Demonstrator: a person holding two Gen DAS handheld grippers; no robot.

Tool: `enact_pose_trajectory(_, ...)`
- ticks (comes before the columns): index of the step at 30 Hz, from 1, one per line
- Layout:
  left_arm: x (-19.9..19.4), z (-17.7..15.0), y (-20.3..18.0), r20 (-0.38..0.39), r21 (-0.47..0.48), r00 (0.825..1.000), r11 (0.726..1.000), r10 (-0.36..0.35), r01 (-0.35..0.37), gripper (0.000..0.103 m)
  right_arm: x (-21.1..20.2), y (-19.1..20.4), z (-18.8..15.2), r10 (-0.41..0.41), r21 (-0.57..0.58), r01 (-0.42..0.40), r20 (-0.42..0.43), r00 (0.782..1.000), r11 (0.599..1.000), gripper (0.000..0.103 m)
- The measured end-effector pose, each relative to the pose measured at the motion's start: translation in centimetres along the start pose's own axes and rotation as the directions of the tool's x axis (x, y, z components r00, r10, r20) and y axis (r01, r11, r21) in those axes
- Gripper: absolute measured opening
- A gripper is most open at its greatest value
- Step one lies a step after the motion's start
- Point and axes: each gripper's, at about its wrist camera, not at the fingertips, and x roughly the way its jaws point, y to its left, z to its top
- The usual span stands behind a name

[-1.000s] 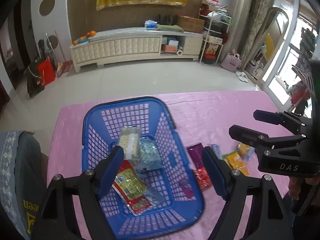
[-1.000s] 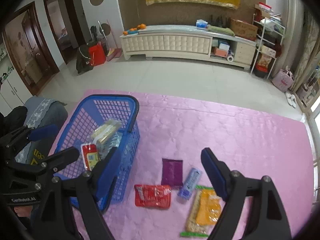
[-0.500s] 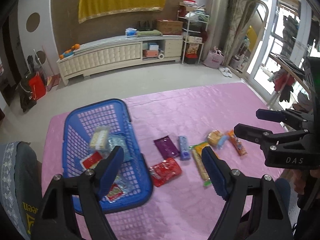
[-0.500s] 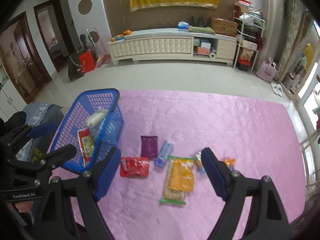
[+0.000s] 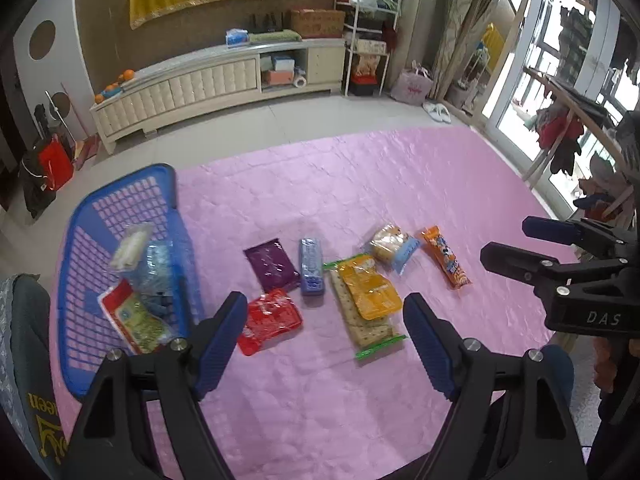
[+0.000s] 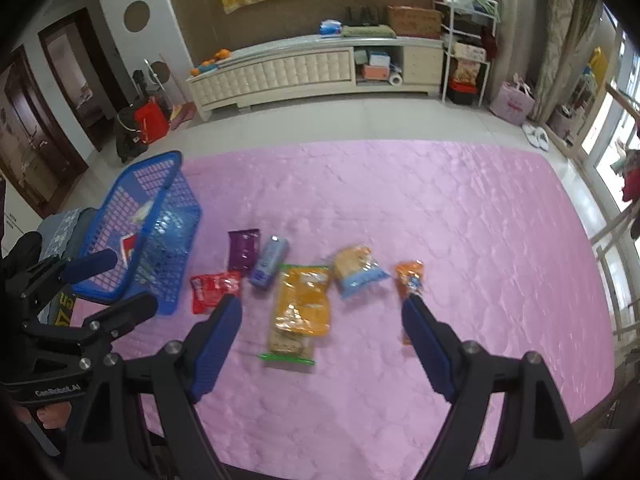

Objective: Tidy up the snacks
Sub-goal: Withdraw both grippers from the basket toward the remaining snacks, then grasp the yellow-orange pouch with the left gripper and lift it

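Observation:
A blue basket (image 5: 120, 184) stands at the table's left and holds several snack packs; it also shows in the right wrist view (image 6: 168, 184). Loose on the pink cloth lie a red pack (image 5: 272, 320), a purple pack (image 5: 272, 264), a blue-grey bar (image 5: 311, 266), a yellow pack over crackers (image 5: 370, 292), a bread bag (image 5: 390, 246) and an orange pack (image 5: 444, 256). My left gripper (image 5: 326, 336) is open and empty, high above the red and yellow packs. My right gripper (image 6: 322, 336) is open and empty above the yellow pack (image 6: 302, 300).
The pink cloth (image 6: 440, 208) covers the whole table. A grey chair back (image 5: 24, 340) stands at the table's left edge by the basket. Beyond the far edge are tiled floor and a white cabinet (image 6: 312, 72).
Both grippers have risen and pulled back from the basket. The left view has swung right from the basket to the loose snacks. Both stay open and empty.

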Motion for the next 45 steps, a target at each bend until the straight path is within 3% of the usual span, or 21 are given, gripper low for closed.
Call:
enact_pose_trajectory(17, 10.1, 1.0, -5.9, -0.159, 0.01, 0.987, 1.0, -0.006, 0.008, 0.078, 6.4, -7.6, -2.1, -0.013, 0.039, 0.018, -0.125, 0.992, 0.999, 0.086)
enact_pose_trajectory(27, 17.2, 0.7, -5.5, -0.307, -0.003, 0.951, 1.0, 0.021, -0.023, 0.078, 10.9, -10.5, -2.6, 0.01, 0.066, 0.001, -0.161, 0.987, 0.998, 0.086)
enact_pose_trajectory(35, 21.4, 1.3, -4.9, -0.38, -0.024, 0.923, 0.998, 0.052, -0.066, 0.078, 12.4, -12.8, -3.0, 0.038, 0.103, -0.02, -0.177, 0.983, 0.994, 0.086)
enact_pose_trajectory(36, 21.6, 1.3, -4.8, -0.383, -0.03, 0.923, 0.997, 0.05, -0.067, 0.078, 12.6, -12.9, -3.0, 0.042, 0.108, -0.023, -0.176, 0.983, 0.994, 0.086)
enact_pose_trajectory(40, 22.0, 1.2, -5.1, -0.376, 0.01, 0.923, 0.997, 0.077, -0.079, 0.058, 12.9, -13.4, -3.2, 0.06, 0.134, -0.037, -0.176, 0.983, 0.99, 0.086)
enact_pose_trajectory(45, 21.1, 1.1, -5.0, -0.368, 0.0, 0.928, 0.998, 0.06, -0.064, 0.053, 13.1, -13.5, -3.7, 0.068, 0.146, -0.04, -0.189, 0.98, 0.988, 0.086)
